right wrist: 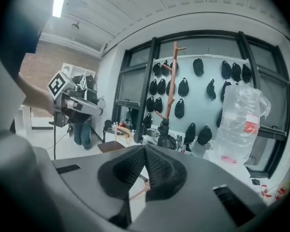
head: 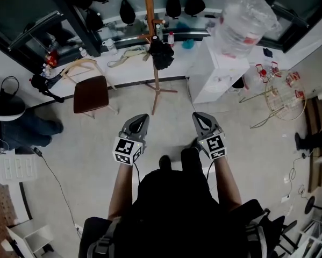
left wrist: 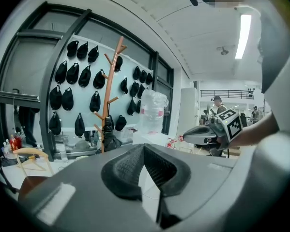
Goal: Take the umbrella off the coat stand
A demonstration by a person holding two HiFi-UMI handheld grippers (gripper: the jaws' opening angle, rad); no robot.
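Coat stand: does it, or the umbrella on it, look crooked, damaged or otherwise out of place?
Nothing stands out. The coat stand stands upright, and the black umbrella hangs folded against its pole, low down. No damage shows from this far away.

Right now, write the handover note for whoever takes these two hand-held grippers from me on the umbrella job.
Left hand-held gripper: jaws shut, nothing between them.
Right hand-held gripper: jaws shut, nothing between them.
Both are held out side by side over bare floor, well short of the coat stand.
The black folded umbrella hangs on the coat stand, straight ahead, with a chair on its left and a white cabinet on its right.
Done: nothing; the umbrella is untouched.
Left: step up to the stand, open one gripper, close it on the umbrella and lift it off.
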